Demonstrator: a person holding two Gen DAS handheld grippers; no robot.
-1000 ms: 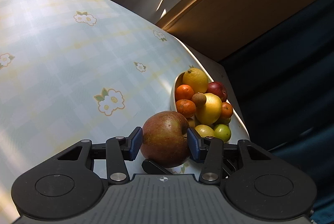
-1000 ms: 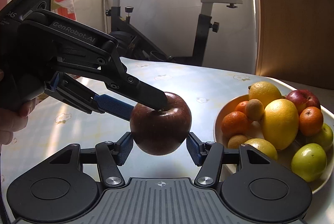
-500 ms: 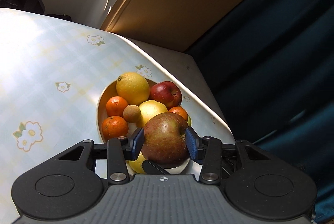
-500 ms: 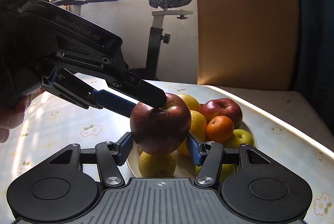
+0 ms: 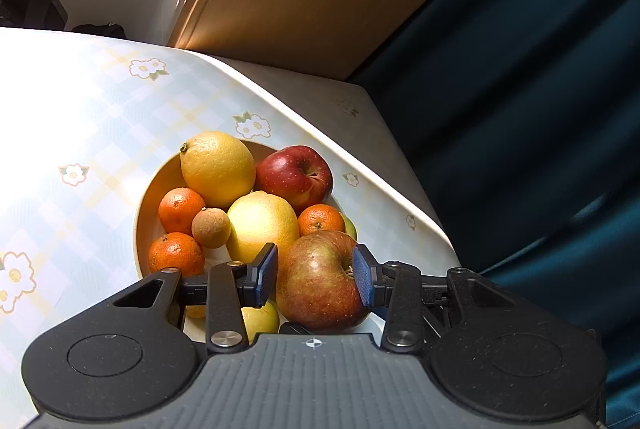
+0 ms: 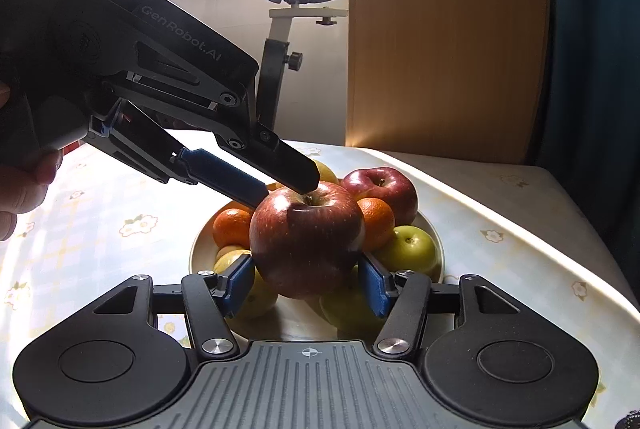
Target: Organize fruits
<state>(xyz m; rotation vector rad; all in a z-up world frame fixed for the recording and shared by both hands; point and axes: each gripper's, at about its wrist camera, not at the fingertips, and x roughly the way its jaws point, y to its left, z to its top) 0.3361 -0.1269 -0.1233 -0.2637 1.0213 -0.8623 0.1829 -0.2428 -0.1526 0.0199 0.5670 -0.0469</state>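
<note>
Left wrist — two lemons [image 5: 218, 167], three mandarins [image 5: 181, 210].

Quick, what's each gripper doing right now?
Left gripper: jaws have just been closing, pinching the apple between them.
Right gripper: closed on the same apple.

Your left gripper [image 5: 315, 275] has just been closing on the russet apple [image 5: 320, 281], both pads touching it; it sits over the fruit bowl's [image 5: 146, 205] near edge, above the floral tablecloth [image 5: 100, 125].
</note>
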